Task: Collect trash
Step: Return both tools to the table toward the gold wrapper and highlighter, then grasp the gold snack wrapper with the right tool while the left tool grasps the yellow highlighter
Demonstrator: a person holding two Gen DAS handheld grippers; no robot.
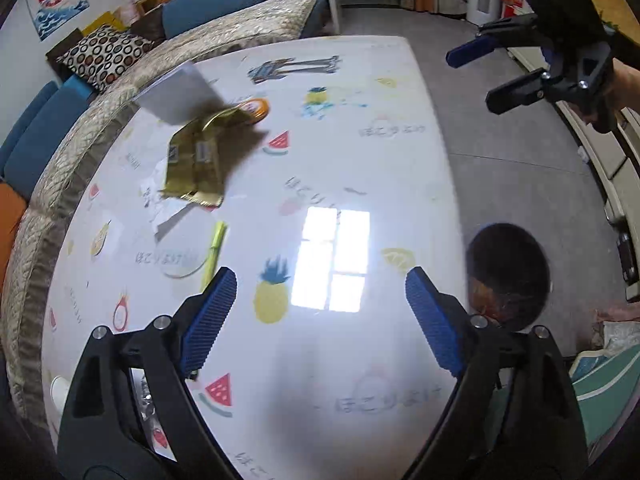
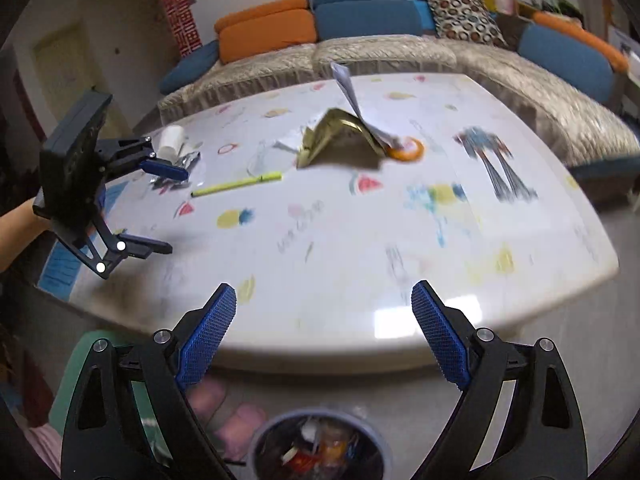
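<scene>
Left claw point(image 1: 320, 300): jaws wide apart, nothing between them, above the fruit-print table point(image 1: 360, 360). Right claw point(image 2: 324, 316): jaws wide apart, empty, over the table's near edge. Bin point(image 2: 320, 444): on the floor directly beneath the right claw, scraps inside. Yellow pen point(image 2: 236, 185): on the table beyond both claws. Gold wrapper point(image 2: 340, 140): farther out, mid-table, crumpled. White paper point(image 2: 348, 92): leaning over the wrapper. Orange lid point(image 2: 408, 151): just beside the wrapper. Sofa point(image 2: 380, 54): behind the table.

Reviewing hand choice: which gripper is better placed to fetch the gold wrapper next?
Probably the left gripper: it is open over the table facing the gold wrapper. The right gripper, also open, sits off the edge above the bin.
</scene>
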